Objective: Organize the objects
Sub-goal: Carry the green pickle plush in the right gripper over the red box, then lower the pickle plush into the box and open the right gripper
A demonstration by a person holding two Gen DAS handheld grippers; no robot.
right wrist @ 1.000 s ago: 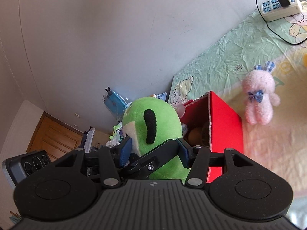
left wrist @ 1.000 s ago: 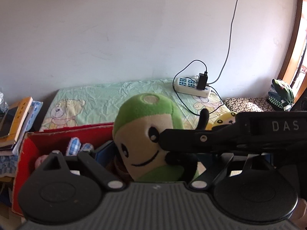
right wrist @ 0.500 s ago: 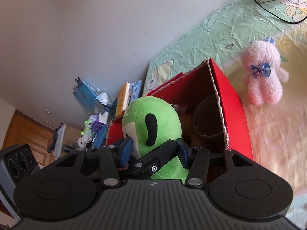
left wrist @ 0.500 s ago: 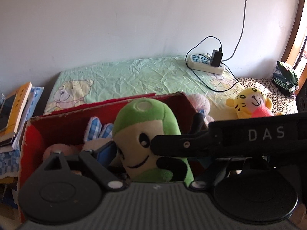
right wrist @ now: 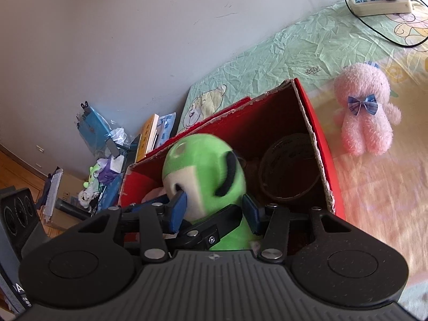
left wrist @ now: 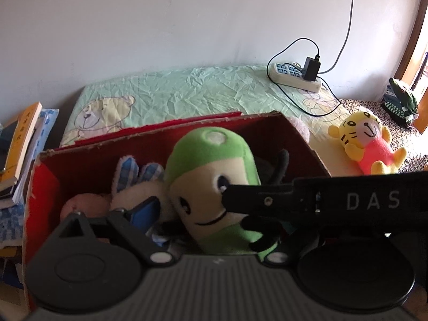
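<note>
Green plush (left wrist: 214, 187) lowered upright into box (left wrist: 160, 144).

plain white wall (left wrist: 160, 26) w/ bear-print green sheet (left wrist: 187, 93), daylit

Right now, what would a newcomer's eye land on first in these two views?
The green plush toy with a smiling face, standing in the red box between both claws. Next, the pink plush on the bedsheet right of the box, and the yellow tiger plush further off.
</note>
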